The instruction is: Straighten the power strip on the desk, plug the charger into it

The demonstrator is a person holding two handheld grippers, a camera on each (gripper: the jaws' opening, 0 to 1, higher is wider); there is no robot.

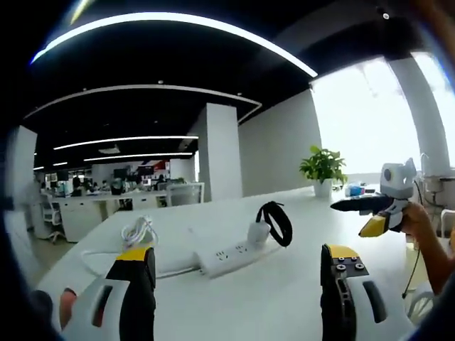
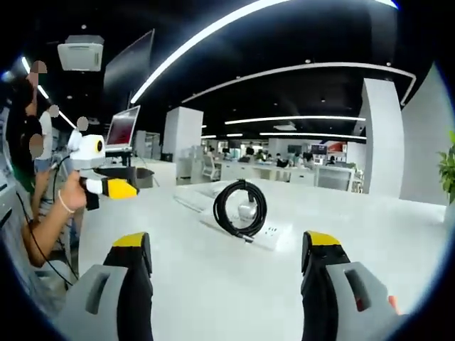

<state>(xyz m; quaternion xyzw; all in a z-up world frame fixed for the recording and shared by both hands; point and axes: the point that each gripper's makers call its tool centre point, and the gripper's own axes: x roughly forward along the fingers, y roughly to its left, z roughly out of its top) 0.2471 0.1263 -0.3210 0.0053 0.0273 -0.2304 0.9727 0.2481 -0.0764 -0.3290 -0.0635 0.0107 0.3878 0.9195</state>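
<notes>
Hovering released and empty, the left tool point(image 1: 238, 273) and right tool point(image 2: 226, 266) have nothing done yet: ahead between their jaws the power strip point(image 1: 231, 257) lies askew on the counter point(image 1: 284, 298), the charger point(image 1: 259, 232) with its coiled black cable point(image 1: 276, 223) resting on it unplugged.

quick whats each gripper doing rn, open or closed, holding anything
Left gripper: open, jaws wide apart, holding nothing, short of the power strip.
Right gripper: open, holding nothing, facing the coiled black cable.
</notes>
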